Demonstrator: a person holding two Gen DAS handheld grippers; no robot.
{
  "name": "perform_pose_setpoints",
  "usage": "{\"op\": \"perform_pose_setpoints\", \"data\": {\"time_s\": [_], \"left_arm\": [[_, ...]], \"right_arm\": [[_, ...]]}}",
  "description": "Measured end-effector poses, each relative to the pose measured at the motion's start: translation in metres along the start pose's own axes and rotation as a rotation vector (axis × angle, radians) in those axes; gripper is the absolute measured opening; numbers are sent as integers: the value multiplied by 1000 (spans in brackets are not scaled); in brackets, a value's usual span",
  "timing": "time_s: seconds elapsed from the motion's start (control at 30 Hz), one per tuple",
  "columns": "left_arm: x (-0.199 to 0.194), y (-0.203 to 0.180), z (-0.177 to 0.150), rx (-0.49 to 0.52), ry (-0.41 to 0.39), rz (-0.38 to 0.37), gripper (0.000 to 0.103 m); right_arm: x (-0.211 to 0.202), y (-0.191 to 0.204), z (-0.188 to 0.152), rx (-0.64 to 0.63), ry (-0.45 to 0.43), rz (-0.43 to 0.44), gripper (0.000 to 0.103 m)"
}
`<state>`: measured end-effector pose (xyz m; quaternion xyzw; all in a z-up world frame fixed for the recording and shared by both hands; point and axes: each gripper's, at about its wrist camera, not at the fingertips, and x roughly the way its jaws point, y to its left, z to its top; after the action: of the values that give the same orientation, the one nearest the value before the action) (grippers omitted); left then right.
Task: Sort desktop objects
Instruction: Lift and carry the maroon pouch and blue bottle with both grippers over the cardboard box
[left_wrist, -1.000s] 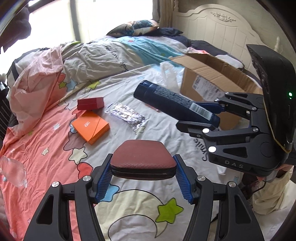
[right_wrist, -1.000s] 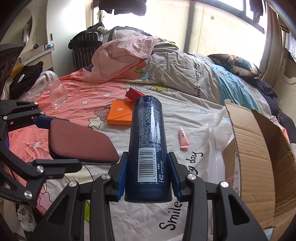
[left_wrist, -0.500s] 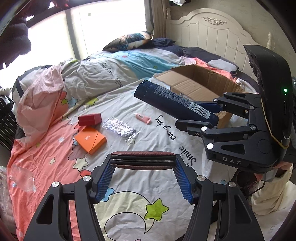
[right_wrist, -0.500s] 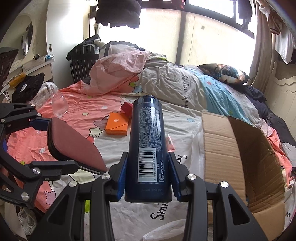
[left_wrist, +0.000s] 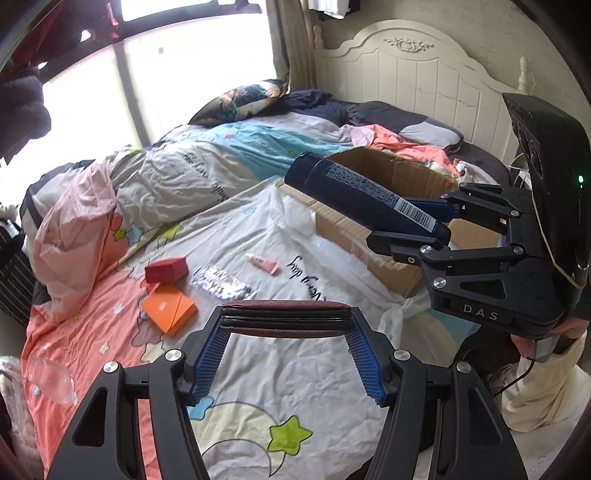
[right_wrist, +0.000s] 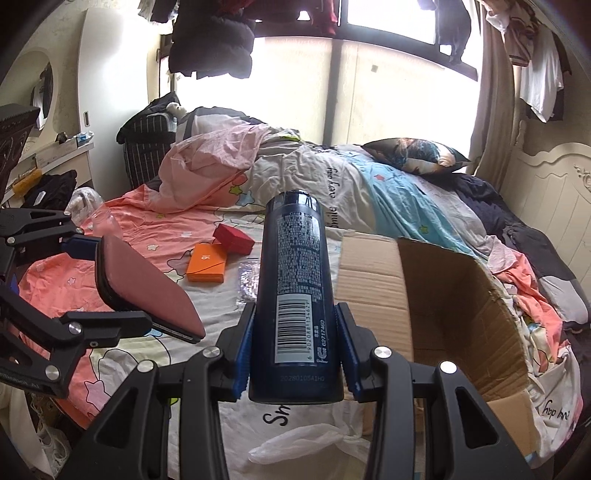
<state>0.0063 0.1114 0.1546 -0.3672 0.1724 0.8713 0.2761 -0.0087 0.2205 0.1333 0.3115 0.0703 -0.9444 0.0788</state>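
My left gripper (left_wrist: 286, 350) is shut on a flat dark-red case (left_wrist: 286, 314), held edge-on above the bedspread; the right wrist view shows the same case (right_wrist: 147, 291) at the left. My right gripper (right_wrist: 293, 349) is shut on a dark blue bottle (right_wrist: 293, 280) with a white barcode label, its far end raised. In the left wrist view that bottle (left_wrist: 354, 195) hangs in front of an open cardboard box (left_wrist: 391, 173). On the bed lie a red box (left_wrist: 166, 269), an orange box (left_wrist: 168, 308), a foil packet (left_wrist: 221, 284) and a small pink tube (left_wrist: 264, 263).
The cardboard box (right_wrist: 443, 295) sits open on the right side of the bed, a clear plastic bag (left_wrist: 288, 225) crumpled against it. Rumpled quilts (right_wrist: 229, 170) pile up at the far side. An empty clear bottle (left_wrist: 51, 380) lies near the left bed edge. A white headboard (left_wrist: 417, 77) stands behind.
Both grippers have risen and swung toward the cardboard box with their loads. The case now shows edge-on, and the box fills more of the right wrist view.
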Motion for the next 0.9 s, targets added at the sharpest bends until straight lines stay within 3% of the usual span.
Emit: {"op": "perform_pose_setpoints", "data": {"time_s": [0.33, 0.9], "left_arm": [[12, -27, 32, 23, 1, -44, 65], [21, -72, 78, 98, 1, -38, 65]], "right_arm": [[-14, -47, -12, 64, 0, -56, 38], [-17, -109, -36, 161, 5, -82, 38]]}}
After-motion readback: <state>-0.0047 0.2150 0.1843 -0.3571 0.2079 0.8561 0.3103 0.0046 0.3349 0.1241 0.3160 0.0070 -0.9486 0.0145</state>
